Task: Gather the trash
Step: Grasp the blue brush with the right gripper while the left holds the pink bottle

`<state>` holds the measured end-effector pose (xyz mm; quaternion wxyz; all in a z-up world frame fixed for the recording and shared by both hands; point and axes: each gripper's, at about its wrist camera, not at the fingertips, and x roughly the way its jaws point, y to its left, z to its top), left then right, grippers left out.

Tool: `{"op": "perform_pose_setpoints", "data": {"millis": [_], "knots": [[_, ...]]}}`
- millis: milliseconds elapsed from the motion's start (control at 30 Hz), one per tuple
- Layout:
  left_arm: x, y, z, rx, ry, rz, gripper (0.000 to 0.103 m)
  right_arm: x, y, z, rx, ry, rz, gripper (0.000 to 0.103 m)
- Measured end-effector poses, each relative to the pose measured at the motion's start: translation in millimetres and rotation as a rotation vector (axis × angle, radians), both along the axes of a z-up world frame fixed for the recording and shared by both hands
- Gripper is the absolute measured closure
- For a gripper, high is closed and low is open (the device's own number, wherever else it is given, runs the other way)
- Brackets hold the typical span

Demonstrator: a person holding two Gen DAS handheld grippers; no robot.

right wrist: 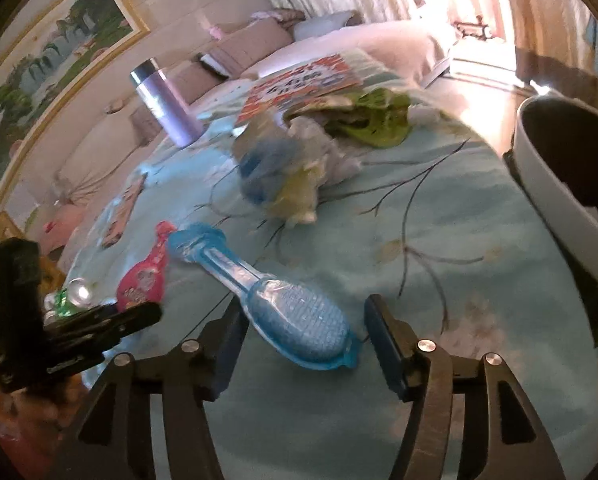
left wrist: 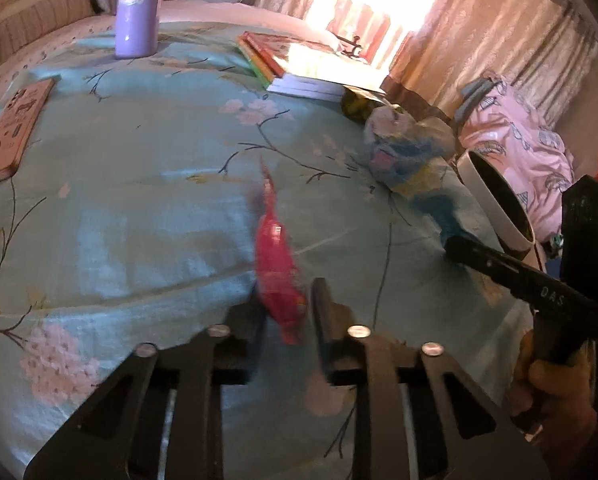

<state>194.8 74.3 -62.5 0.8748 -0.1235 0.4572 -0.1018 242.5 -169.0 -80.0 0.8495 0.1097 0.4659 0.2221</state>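
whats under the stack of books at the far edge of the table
The stack of books lies on the pale blue floral tablecloth. A crumpled green wrapper pokes out at its near corner. How far the wrapper reaches beneath is covered by the books.

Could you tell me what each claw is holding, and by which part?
Left claw pinches the pink wrapper by its near end; right claw is open around the blue wrapper.

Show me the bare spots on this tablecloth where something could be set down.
Bare cloth lies between the phone, the purple bottle and the red wrapper. More lies between the blue blister pack and the white bin. It is crowded around the crumpled bags beside the books.
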Motion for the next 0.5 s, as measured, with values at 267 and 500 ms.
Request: {"op": "perform_pose_setpoints", "data": {"millis": [267,500], "knots": [[-8.9,-2.1,1.2,0.0,-0.007,0.051,0.089,13.9,4.3,0.5,-0.029,-0.033,0.04,0.049],[-21.3,-31.8,12.0,0.013,-0.019,0.033,0.089,-9.6,-1.1,7.4,0.005,-0.066,0.132,0.05]]}}
